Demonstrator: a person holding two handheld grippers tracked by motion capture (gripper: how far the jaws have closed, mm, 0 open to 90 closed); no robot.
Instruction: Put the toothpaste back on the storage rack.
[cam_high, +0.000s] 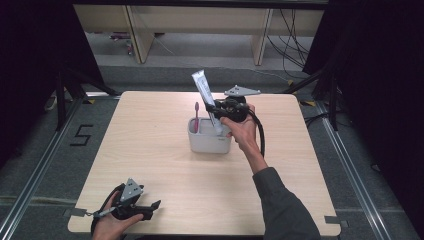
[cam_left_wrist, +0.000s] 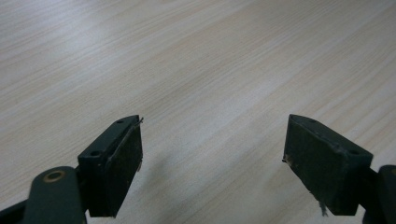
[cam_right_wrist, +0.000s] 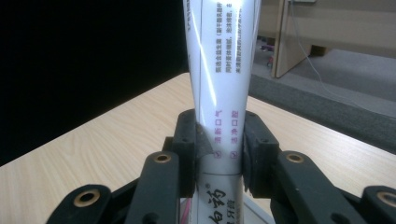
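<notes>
Toothpaste tube (cam_high: 205, 97) clamped by right gripper (cam_high: 216, 109), cap end inside holder (cam_high: 209, 142), release pending; left gripper (cam_high: 150, 206) gaping at 7 o'clock.

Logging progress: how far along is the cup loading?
Done: pink toothbrush stands in the white cup. In hand: right gripper is shut on the toothpaste tube, lower end at the cup. Left: release it. Left gripper is open over bare table.

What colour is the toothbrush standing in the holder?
Pink toothbrush, upright in the white rectangular holder; the high view shows it best.
</notes>
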